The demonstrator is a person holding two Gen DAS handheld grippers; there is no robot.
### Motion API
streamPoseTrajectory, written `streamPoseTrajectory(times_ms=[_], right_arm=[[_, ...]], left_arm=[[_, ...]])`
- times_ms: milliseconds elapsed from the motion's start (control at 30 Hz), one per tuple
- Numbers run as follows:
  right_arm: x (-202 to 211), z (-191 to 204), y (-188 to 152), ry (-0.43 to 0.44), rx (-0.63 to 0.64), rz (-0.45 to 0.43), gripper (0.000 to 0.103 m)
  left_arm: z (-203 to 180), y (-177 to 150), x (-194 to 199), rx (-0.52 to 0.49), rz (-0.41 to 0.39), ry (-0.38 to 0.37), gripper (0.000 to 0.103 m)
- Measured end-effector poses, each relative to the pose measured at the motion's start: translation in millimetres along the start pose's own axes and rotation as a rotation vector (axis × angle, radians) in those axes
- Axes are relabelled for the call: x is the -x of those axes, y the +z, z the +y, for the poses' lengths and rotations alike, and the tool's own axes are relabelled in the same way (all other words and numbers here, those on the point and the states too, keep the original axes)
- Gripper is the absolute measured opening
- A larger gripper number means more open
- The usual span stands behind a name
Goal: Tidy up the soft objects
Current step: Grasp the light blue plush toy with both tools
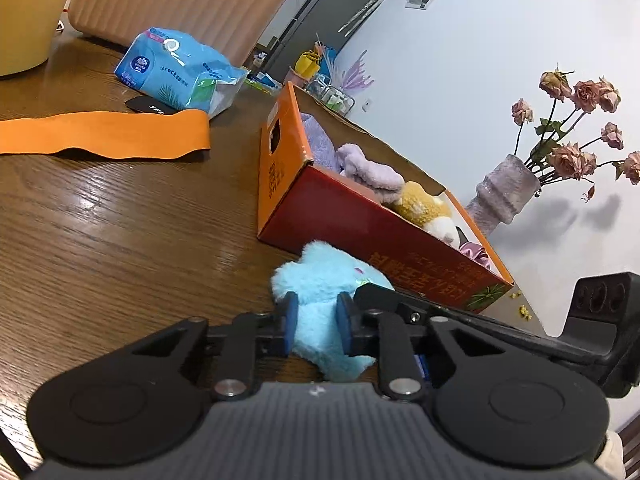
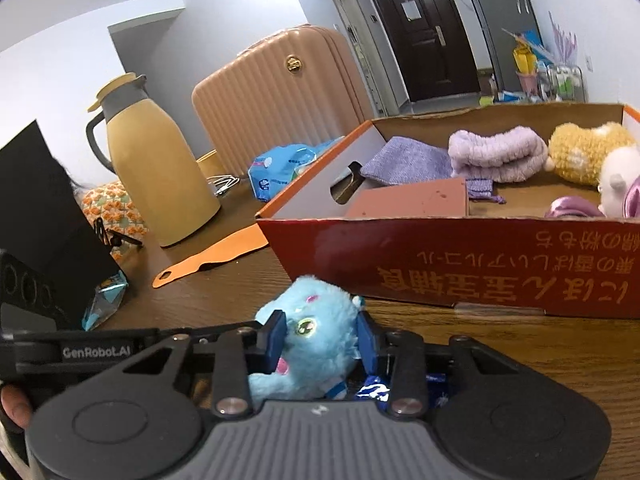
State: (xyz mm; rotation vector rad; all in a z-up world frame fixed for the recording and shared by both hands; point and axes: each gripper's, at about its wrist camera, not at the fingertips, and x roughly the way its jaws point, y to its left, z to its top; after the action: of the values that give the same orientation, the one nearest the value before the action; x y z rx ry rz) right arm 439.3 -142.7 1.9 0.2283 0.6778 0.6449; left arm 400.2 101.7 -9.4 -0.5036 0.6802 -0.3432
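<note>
A fluffy light-blue plush toy (image 1: 320, 272) lies on the wooden table against the red front wall of an open orange cardboard box (image 1: 360, 216). My left gripper (image 1: 316, 310) is shut on the toy's body, its blue pads sunk into the fur. In the right wrist view my right gripper (image 2: 322, 332) has its pads pressed on both sides of the blue plush toy's (image 2: 316, 300) head. The box (image 2: 440, 256) holds a lilac rolled towel (image 2: 496, 154), a purple knit cloth (image 2: 408, 164), a yellow plush (image 2: 580, 152) and a white plush (image 2: 618, 184).
A yellow thermos jug (image 2: 160, 168), a pink ribbed suitcase (image 2: 272, 92) and a blue tissue pack (image 1: 180, 68) stand at the table's far side. An orange strip (image 1: 104, 132) lies flat on the wood. A vase of dried roses (image 1: 504, 196) stands behind the box.
</note>
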Motion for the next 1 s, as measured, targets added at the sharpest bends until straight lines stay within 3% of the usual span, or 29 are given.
streamPoseTrajectory(times_ms=[300, 433, 533, 567, 600, 733, 800, 900, 1000], right_arm=[[5, -3, 0, 0.018, 0.030, -0.015, 0.034], [12, 8, 3, 0.023, 0.076, -0.040, 0.025], [36, 24, 8, 0.010, 0.100, -0.104, 0.020], [46, 26, 9, 0.014, 0.091, -0.125, 0.014], [58, 28, 8, 0.028, 0.077, -0.142, 0.002], [114, 37, -11, 0.007, 0.061, -0.206, 0.000], [144, 31, -27, 0.007, 0.011, -0.232, 0.000], [177, 22, -51, -0.015, -0.031, -0.250, 0.006], [187, 12, -66, -0.044, -0.074, -0.231, 0.022]], left_arm=[[2, -1, 1, -0.013, -0.003, -0.024, 0.014], [-4, 0, 7, -0.025, -0.034, -0.089, 0.011], [-20, 1, 25, 0.009, -0.073, -0.123, 0.011], [-28, 0, 33, 0.004, -0.085, -0.140, 0.011], [-37, -2, 42, -0.005, -0.088, -0.161, 0.011], [-82, -22, 79, -0.111, -0.113, -0.146, 0.012], [-91, -37, 93, -0.131, -0.134, -0.129, 0.019], [-85, -57, 100, -0.103, -0.141, -0.046, 0.047], [-73, -65, 91, -0.083, -0.094, 0.047, 0.050]])
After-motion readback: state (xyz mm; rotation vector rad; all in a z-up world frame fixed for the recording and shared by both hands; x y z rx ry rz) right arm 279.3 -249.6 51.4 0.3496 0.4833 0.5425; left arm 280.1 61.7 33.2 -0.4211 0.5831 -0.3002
